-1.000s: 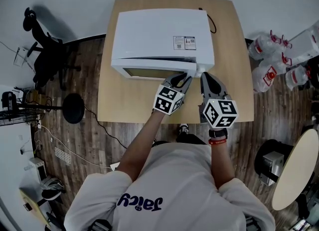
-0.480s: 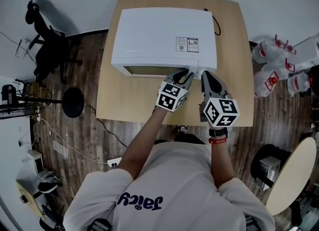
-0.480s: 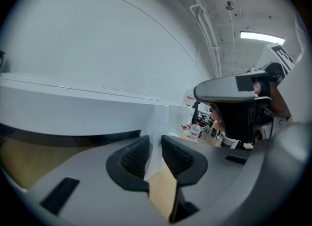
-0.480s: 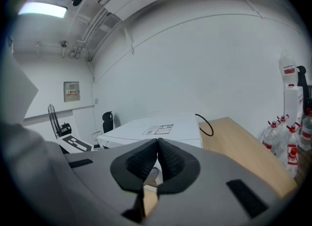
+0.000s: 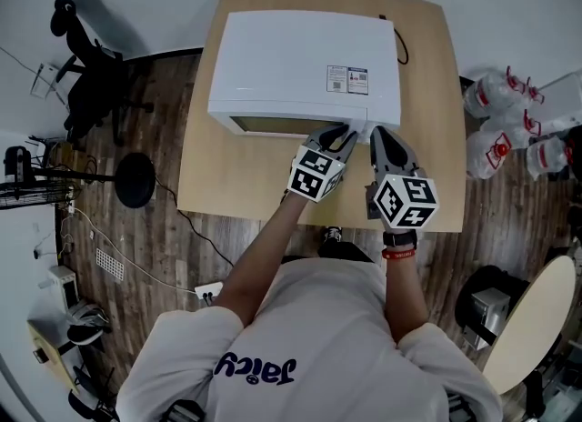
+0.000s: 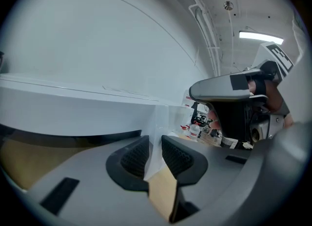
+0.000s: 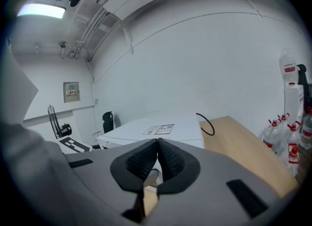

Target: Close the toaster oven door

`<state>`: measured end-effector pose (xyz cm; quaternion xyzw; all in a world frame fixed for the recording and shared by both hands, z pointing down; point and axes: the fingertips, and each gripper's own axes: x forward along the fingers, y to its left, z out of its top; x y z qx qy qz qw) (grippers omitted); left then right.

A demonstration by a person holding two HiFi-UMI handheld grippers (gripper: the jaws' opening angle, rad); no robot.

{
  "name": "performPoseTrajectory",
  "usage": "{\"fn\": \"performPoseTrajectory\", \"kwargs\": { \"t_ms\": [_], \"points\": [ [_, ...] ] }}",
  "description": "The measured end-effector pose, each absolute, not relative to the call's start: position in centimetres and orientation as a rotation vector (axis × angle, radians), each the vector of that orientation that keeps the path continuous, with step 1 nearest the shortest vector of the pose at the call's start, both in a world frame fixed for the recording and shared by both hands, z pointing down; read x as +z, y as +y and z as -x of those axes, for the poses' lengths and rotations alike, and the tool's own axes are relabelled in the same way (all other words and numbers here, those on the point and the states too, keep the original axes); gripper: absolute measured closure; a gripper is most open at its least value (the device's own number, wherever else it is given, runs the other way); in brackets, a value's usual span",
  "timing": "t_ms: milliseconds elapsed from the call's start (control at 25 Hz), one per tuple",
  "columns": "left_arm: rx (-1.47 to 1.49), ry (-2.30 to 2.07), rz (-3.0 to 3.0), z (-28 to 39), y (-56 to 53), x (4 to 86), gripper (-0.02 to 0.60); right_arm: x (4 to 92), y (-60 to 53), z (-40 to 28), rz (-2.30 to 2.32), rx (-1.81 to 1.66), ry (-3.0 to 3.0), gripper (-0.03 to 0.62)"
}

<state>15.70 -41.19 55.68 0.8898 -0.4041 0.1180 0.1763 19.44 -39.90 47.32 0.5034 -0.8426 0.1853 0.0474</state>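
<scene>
1. Head view: the boxy white toaster oven (image 5: 300, 61) sits toward the back of the pale wooden table (image 5: 227, 184). Its glass-fronted door (image 5: 273, 125) shows only as a narrow tan strip under the top panel. I judge it nearly or fully up, so little is left but a last press and letting go. The left gripper (image 5: 338, 135) has its tips at the door's right end. The right gripper (image 5: 380, 138) hangs just beside it, off the oven's right front corner.
2. Left gripper view: the jaws stand a little apart with a thin white edge of the door between the pads, and as far as I can judge they are clamped on it. A dark band runs under the oven's white body at the left; whether it is an open gap or only shadow is hard to tell.
3. Right gripper view: the jaws are pressed together and hold nothing. The oven's top and a looped black cable (image 7: 207, 124) show — the door itself is hidden from here.
</scene>
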Motion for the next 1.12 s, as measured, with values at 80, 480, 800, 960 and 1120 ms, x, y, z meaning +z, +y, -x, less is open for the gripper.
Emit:
{"fn": "performPoseTrajectory", "kwargs": {
  "t_ms": [80,480,800,960,1120],
  "points": [
    [0.340,-1.136,-2.521,-15.6,-40.9,55.5,0.489,47.1,-39.3,-19.3,-1.539,0.565,-2.570,0.579],
    [0.279,-1.178,-2.561,-11.2,-35.0,52.1,0.502,45.9,-34.4,-17.6,-1.584,0.525,-2.570,0.579],
    [0.173,-1.308,-2.580,-5.6,-29.6,47.0,0.532,44.1,-30.0,-15.0,-1.589,0.478,-2.598,0.579],
    [0.119,-1.367,-2.573,-2.9,-27.4,45.0,0.543,43.6,-27.9,-13.8,-1.597,0.463,-2.602,0.579],
    [0.066,-1.421,-2.551,-0.2,-25.1,43.2,0.554,43.0,-25.8,-12.8,-1.612,0.445,-2.600,0.579]
  ]
}}
